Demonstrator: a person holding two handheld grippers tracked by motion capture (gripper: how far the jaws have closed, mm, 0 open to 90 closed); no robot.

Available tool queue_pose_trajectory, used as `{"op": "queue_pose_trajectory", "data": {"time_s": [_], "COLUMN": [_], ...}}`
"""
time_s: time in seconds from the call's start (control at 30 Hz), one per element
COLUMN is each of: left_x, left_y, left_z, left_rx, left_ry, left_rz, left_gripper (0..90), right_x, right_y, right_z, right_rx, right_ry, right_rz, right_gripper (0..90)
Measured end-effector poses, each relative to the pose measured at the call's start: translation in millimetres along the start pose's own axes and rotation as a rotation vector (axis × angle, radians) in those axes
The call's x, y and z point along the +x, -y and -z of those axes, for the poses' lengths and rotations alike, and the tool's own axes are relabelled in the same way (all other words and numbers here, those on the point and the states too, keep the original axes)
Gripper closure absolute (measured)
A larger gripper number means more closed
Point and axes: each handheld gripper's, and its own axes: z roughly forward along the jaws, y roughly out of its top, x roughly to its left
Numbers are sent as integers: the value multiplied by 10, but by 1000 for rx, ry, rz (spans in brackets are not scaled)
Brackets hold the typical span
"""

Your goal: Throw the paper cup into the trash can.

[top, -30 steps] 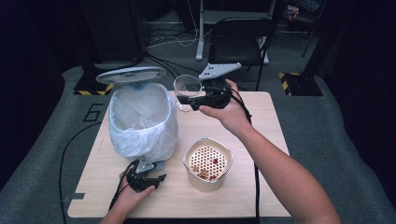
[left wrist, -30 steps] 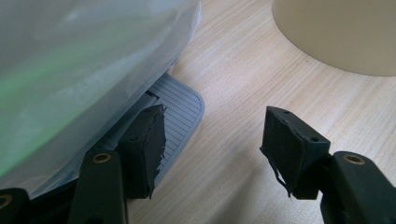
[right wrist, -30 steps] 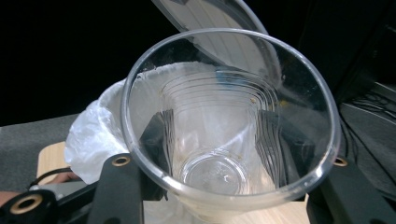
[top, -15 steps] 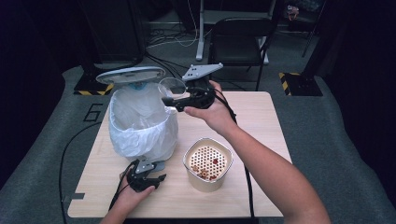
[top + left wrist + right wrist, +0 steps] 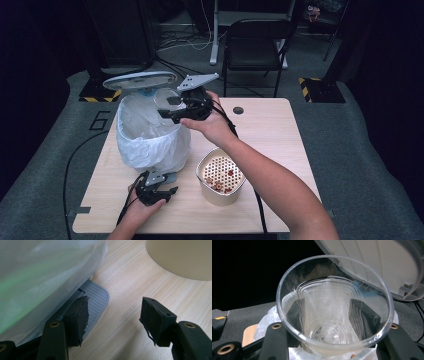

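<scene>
The clear plastic cup [image 5: 333,307] carries no readable print; it hangs tilted over the white-lined bin [image 5: 150,135], under the raised lid [image 5: 140,80]; the right gripper [image 5: 172,107] pinches its wall; the left gripper [image 5: 113,320], jaws spread, holds nothing, one jaw on the bin's grey pedal [image 5: 96,296], beside the beige strainer cup [image 5: 220,180].

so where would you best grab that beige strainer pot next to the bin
Grip the beige strainer pot across its outer walls just below the rim, from above or its free right side: it stands upright, its top filled by a perforated insert, and the bin crowds its left.
</scene>
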Motion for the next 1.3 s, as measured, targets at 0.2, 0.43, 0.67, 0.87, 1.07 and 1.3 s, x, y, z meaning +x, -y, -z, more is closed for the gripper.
{"op": "queue_pose_trajectory", "data": {"time_s": [0.2, 0.43, 0.67, 0.87, 1.07, 1.3], "left_x": [-1, 10, 10, 10, -6, 35], "left_y": [0, -13, -12, -12, 0, -19], "left_z": [-9, 19, 18, 19, -10, 26], "left_rx": [-12, 24, 23, 24, -11, 20], "left_ry": [-3, 12, 12, 12, -6, 32], "left_rz": [-8, -24, -23, -24, -7, 25], "left_gripper": [392, 392, 392, 392, 392, 391], "right_x": [0, 22, 46, 55, 64, 88], "right_y": [12, 25, 15, 14, 24, 52], "right_z": [-145, -312, -474, -579, -638, -637], "right_rx": [8, 18, 27, 31, 17, 14], "right_ry": [7, 8, 23, 52, 74, 78], "right_rz": [-8, -9, -22, -41, -66, -103], "right_gripper": [470, 468, 466, 463, 420, 196]}}
